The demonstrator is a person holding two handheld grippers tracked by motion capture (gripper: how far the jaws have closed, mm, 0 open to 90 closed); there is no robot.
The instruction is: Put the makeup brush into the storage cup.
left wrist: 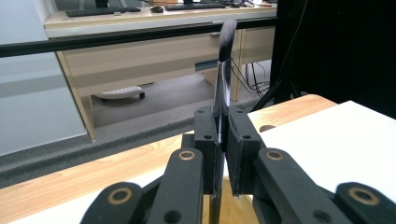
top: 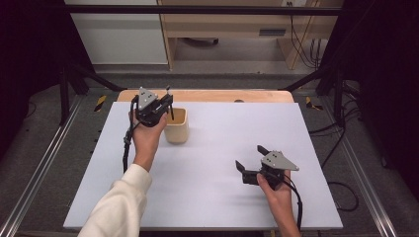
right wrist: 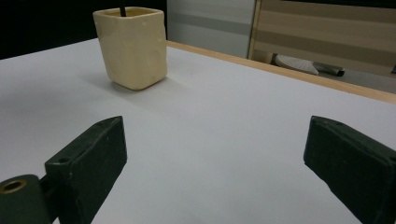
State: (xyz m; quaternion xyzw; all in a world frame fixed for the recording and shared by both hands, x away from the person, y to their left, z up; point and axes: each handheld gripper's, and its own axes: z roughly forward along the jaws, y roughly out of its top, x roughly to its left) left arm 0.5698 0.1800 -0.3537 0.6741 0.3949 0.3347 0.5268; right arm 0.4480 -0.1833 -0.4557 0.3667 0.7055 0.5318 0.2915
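The left tongs (left wrist: 223, 140) are closed on a brush (left wrist: 223, 79), holding it upright over the cup (top: 176, 126). The right tongs (top: 249, 160) are wide open and empty, low above the white bench (top: 212, 197), well apart from the cup.

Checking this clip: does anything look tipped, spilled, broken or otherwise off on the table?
Nothing stands out. The cream holder stands upright on the white table, nothing spilled around it. The left gripper is shut on a makeup brush, held upright over the holder. The right gripper is open above bare table.
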